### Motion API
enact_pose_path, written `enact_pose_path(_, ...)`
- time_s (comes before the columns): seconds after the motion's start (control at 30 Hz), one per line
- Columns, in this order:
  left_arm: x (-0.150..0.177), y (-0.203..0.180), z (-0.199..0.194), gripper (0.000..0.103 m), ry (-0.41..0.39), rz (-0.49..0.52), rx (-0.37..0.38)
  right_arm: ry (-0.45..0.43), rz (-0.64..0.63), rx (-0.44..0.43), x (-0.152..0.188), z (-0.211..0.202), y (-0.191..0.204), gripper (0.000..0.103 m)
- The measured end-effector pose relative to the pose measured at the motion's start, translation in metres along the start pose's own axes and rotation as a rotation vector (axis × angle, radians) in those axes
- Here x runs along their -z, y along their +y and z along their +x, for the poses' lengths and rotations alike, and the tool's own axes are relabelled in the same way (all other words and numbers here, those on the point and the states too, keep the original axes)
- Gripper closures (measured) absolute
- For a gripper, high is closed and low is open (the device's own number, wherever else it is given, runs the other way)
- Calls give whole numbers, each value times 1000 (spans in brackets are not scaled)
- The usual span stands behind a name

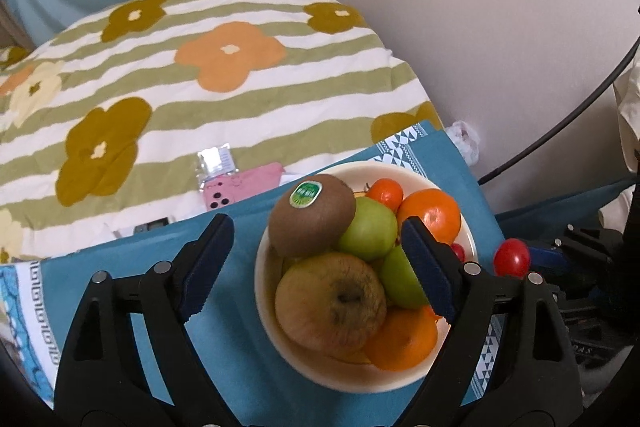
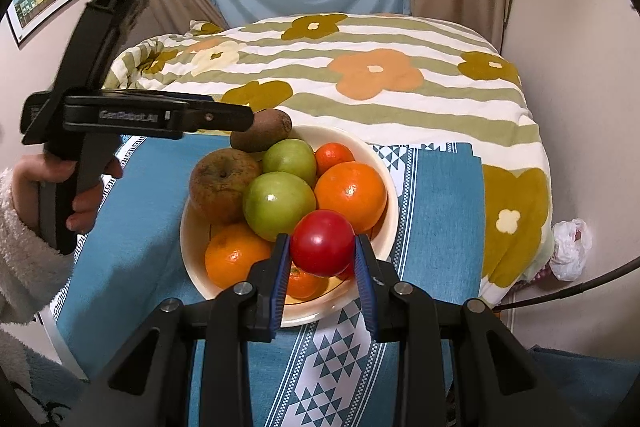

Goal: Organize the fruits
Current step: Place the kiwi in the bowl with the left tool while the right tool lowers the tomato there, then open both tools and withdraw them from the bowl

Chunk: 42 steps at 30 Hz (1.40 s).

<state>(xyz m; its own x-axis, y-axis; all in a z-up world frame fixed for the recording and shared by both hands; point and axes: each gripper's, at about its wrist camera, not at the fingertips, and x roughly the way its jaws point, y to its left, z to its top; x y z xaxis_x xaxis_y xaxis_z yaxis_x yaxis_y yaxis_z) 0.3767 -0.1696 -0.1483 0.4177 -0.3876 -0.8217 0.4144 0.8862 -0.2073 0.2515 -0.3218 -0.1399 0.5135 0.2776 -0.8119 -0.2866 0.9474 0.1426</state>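
right gripper [image 2: 322,247] had its jaws clenched on a red tomato [image 2: 322,242] right over the fruit bowl [image 2: 390,195]. left gripper [image 1: 316,255] hung released above the bowl, kiwi [image 1: 312,214] lying free on top.

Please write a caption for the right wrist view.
Right gripper holds a red tomato over the full fruit bowl.

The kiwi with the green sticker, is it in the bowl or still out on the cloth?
In the bowl. The kiwi sits on top of the pile in the bowl, leaning on a green apple, with nothing gripping it.
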Motion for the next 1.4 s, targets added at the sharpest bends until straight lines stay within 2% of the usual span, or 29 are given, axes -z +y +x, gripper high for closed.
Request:
enact_pose_path(0.57,61,10,-41,12,-20,-109,-124,12,-148,-58,7,27,2,73)
enact_pose_path(0.63,69,10,-50,12,-29,-130,-140,4,-156,-61,9,25,3,55)
enact_pose_path(0.7,77,9,-59,12,-39,-149,-151,-18,-161,-85,12,19,3,16)
enact_pose_path(0.73,83,9,-65,12,-45,-158,-156,-31,-163,-83,12,16,5,11)
enact_pose_path(0.93,104,7,-97,12,-69,-170,-174,-85,-156,-57,13,-11,18,9)
enact_pose_path(1.2,122,3,-176,12,-178,-144,-188,-168,-114,-21,1,-78,64,9)
enact_pose_path(1.27,128,-2,-196,12,-206,-126,-214,-189,-98,6,0,-97,79,7)
enact_pose_path(1.3,131,-3,-206,12,-220,-119,-232,-196,-89,20,0,-105,86,0)
enact_pose_path(1.4,145,-5,-236,12,-266,-134,-293,-223,-46,49,2,-128,108,0)
